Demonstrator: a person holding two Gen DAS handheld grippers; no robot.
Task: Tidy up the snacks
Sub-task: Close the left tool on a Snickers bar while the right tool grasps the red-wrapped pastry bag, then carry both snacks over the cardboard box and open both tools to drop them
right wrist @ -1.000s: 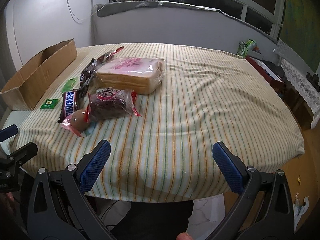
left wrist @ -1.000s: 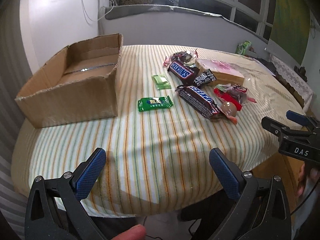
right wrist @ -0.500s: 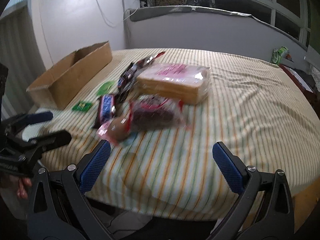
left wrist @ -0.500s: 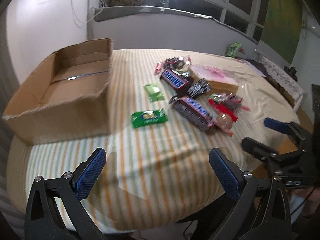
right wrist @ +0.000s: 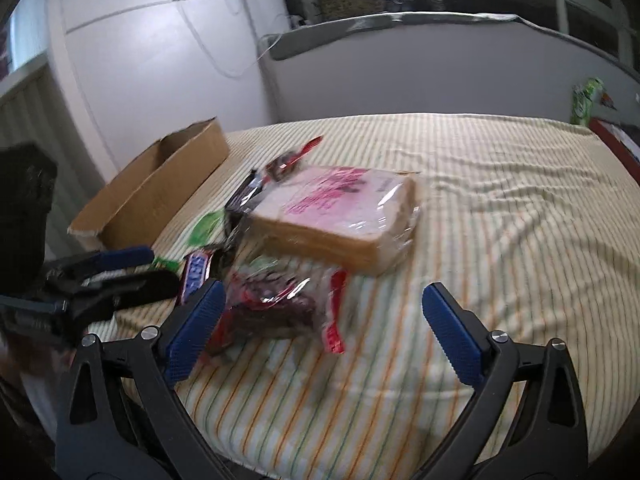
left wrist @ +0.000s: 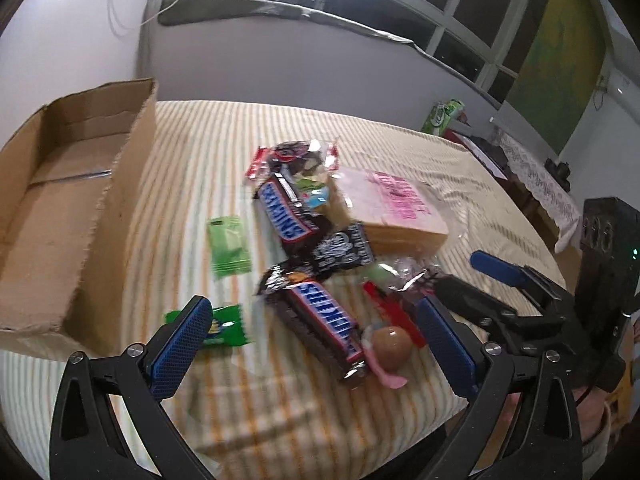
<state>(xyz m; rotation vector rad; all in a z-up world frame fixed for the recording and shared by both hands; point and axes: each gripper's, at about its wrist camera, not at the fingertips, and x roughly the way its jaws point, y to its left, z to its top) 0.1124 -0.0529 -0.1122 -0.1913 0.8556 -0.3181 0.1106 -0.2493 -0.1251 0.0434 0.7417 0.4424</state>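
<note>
Snacks lie in a heap on the striped tablecloth [left wrist: 224, 152]. Two Snickers bars [left wrist: 324, 326] [left wrist: 286, 216], a bagged loaf of bread [left wrist: 392, 212], two green sachets [left wrist: 229, 246] [left wrist: 224, 326], a red-edged clear packet [right wrist: 276, 312] and a brown wrapped ball [left wrist: 392, 346] show. An open cardboard box [left wrist: 60, 216] stands at the left. My left gripper [left wrist: 316, 354] is open and empty, low over the near Snickers bar. My right gripper [right wrist: 320, 330] is open and empty, just before the red-edged packet. The bread also shows in the right wrist view [right wrist: 340, 216].
The table's near edge drops off just below both grippers. The right gripper [left wrist: 500, 280] shows at the right in the left wrist view, close to the heap. A green package [left wrist: 444, 114] stands beyond the table's far right. A wall and windows lie behind.
Both grippers have moved forward and closer to the snack heap, and closer to each other. Both stay open and empty. The snacks have not moved.
</note>
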